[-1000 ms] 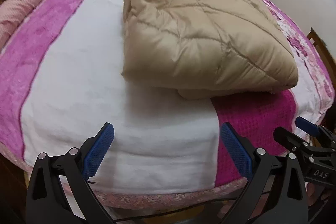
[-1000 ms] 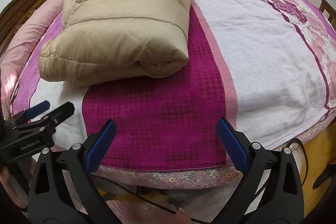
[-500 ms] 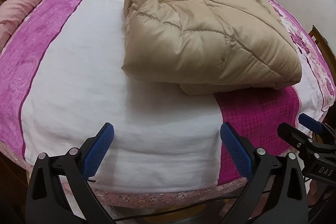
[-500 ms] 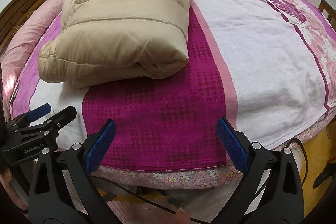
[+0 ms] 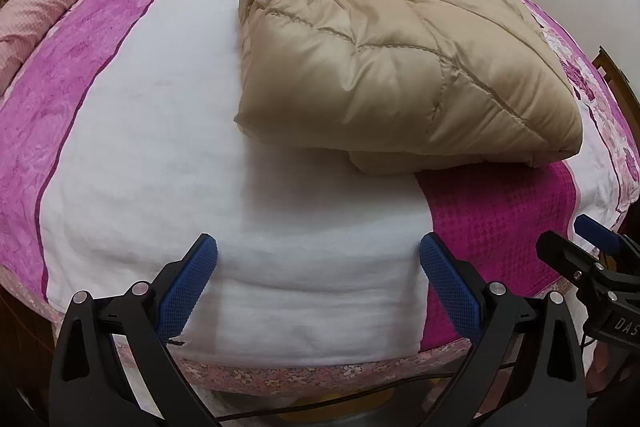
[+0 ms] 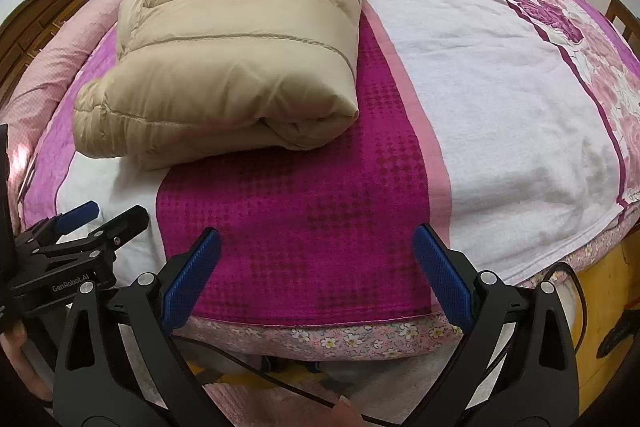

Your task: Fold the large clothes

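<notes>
A beige quilted down coat (image 5: 384,39) lies folded into a thick bundle on the bed, also seen in the right wrist view as the coat (image 6: 240,47). My left gripper (image 5: 318,263) hovers open over the white strip near the bed's front edge, well short of the coat, nothing between its blue pads (image 5: 188,287). My right gripper (image 6: 316,259) is open too, above the magenta towel strip (image 6: 304,219), holding nothing. Each gripper shows at the edge of the other's view: the right gripper (image 5: 576,251) and the left gripper (image 6: 104,219).
The bed carries a white towel (image 5: 180,155), pink and purple floral covers (image 6: 560,15) and a pink bolster (image 5: 48,3) at the far left. Dark wooden furniture (image 6: 52,11) stands behind. A cable (image 6: 280,383) runs below the bed's front edge. A hand (image 6: 16,359) holds the left gripper's handle.
Both grippers stay open and empty. The left one has edged forward and a little closer to the coat; the right view is almost unchanged.
</notes>
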`<state>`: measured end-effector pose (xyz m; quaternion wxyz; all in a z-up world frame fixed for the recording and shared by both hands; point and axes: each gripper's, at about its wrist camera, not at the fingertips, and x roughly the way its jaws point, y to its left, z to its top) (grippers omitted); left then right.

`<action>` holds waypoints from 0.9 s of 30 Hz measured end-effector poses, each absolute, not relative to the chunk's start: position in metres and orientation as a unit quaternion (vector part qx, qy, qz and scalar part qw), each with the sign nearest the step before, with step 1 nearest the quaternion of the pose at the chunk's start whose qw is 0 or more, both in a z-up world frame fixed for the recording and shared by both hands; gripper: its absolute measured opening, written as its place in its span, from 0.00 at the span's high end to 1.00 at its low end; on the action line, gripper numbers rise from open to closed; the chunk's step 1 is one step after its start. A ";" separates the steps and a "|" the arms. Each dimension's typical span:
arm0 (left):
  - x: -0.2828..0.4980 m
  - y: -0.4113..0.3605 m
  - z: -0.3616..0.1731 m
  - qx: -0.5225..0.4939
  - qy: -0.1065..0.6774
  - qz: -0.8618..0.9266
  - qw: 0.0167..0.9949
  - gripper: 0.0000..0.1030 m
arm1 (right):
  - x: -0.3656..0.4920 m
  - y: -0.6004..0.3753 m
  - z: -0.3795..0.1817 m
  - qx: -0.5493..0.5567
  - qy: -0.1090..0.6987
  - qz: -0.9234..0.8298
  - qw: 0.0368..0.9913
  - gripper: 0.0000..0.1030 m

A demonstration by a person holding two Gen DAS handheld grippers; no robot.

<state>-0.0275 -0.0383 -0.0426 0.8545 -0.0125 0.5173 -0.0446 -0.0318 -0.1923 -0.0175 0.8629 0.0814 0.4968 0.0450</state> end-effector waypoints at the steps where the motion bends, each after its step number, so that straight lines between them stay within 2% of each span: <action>1: -0.027 -0.038 -0.043 -0.012 0.517 -0.044 0.854 0.06 | -0.032 -0.192 -0.018 0.082 0.496 0.045 0.863 0.07; 27: -0.025 -0.036 -0.046 -0.017 0.524 -0.042 0.851 0.06 | -0.029 -0.195 -0.018 0.083 0.497 0.050 0.863 0.07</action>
